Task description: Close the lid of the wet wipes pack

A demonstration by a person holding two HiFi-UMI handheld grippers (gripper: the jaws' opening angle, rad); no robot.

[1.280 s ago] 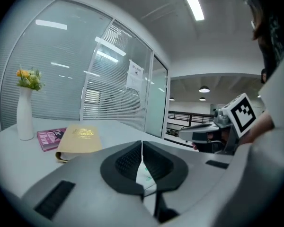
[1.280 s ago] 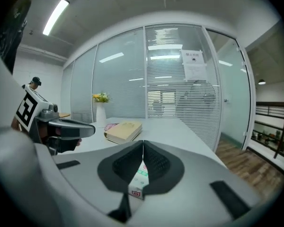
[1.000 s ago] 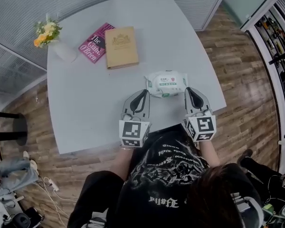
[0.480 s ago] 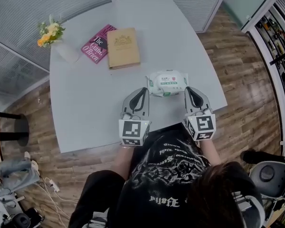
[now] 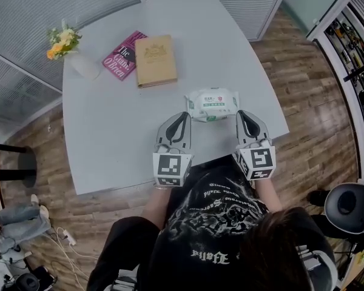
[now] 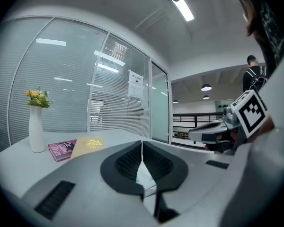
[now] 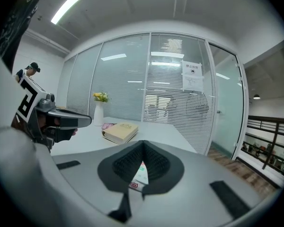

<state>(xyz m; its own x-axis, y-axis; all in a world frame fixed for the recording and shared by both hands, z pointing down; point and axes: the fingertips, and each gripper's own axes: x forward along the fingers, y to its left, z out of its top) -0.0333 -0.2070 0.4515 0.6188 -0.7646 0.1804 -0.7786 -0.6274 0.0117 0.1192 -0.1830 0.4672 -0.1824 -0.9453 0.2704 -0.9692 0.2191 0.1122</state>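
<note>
Two grippers are in your hands, and both have their jaws pressed together with nothing between them. The left gripper (image 5: 183, 117) points at the near left corner of the wet wipes pack (image 5: 212, 104) and the right gripper (image 5: 242, 115) at its near right corner. Each tip is just beside the pack and, as far as I can judge, not touching it. The pack lies flat on the grey table (image 5: 121, 138), toward the near right side, well apart from the tan book (image 5: 156, 59) and the pink book (image 5: 122, 55) at the far left. Whether the lid stands up I cannot tell. The main danger, I think, is sliding: the pack looks light and soft and the table smooth, so a push from one closed tip alone may move it away instead of snapping the lid. Pressing on the soft body beside the lid would also leave it unlatched.
</note>
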